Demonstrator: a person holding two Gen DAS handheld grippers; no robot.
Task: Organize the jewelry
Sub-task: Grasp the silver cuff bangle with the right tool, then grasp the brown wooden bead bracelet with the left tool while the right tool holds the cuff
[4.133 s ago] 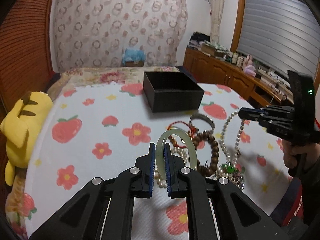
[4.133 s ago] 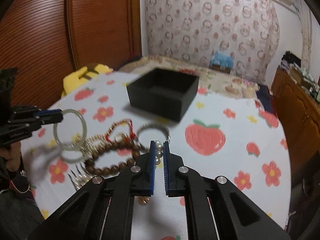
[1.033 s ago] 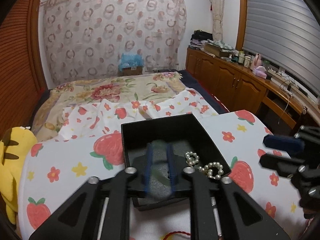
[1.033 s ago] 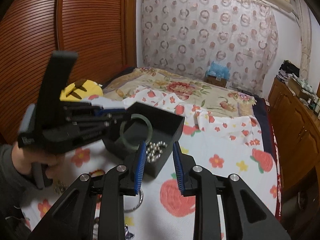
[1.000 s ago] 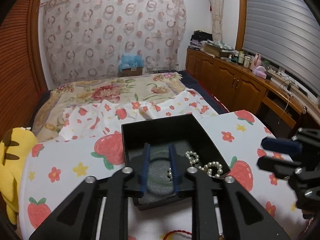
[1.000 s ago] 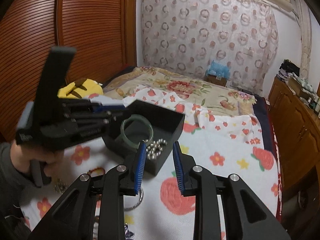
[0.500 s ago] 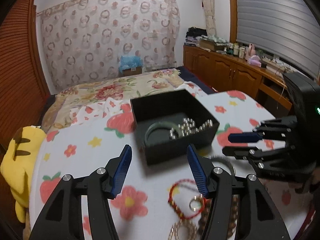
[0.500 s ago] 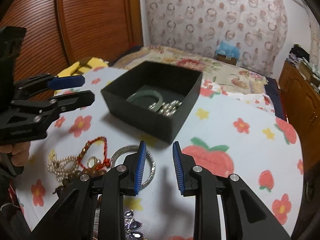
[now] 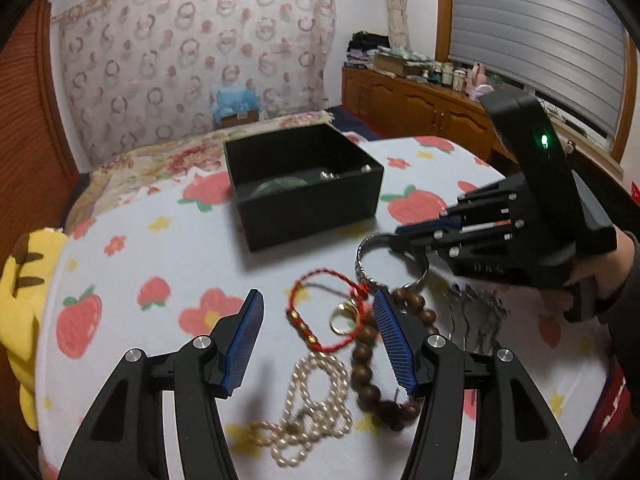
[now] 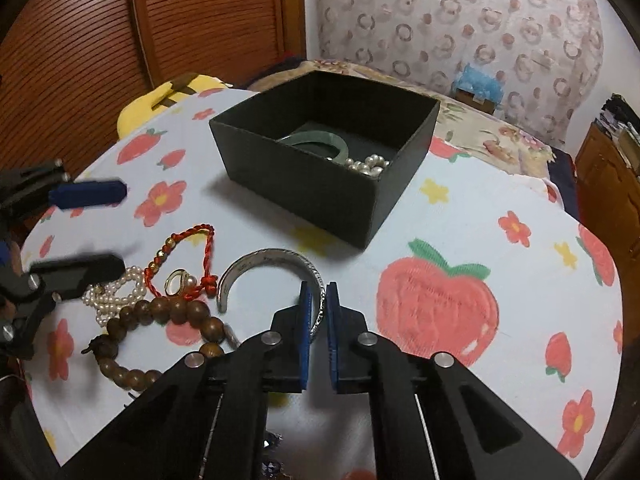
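Observation:
A black box [image 9: 304, 184] [image 10: 320, 184] stands on the strawberry-print cloth and holds a green jade bangle [image 10: 316, 141] and a pearl string [image 10: 368, 166]. My right gripper [image 10: 318, 300] [image 9: 404, 236] is shut on the rim of a silver cuff bangle [image 10: 272, 264] [image 9: 366, 256] lying on the cloth. My left gripper [image 9: 318, 320] is open and empty, hovering over a red cord bracelet [image 9: 324, 312] with a gold ring [image 9: 344, 318]. A wooden bead bracelet [image 9: 368, 364] and a pearl necklace [image 9: 308, 400] lie close by.
A yellow plush toy [image 9: 20, 280] lies at the cloth's left edge. A silver comb-like piece [image 9: 474, 312] lies under the right gripper. A wooden cabinet [image 9: 420, 108] stands far right, and a wooden sliding door [image 10: 120, 40] stands behind the bed.
The left gripper dropped the jade bangle into the box, opened and drew back over the loose jewelry. The right gripper came down and closed on the silver cuff bangle.

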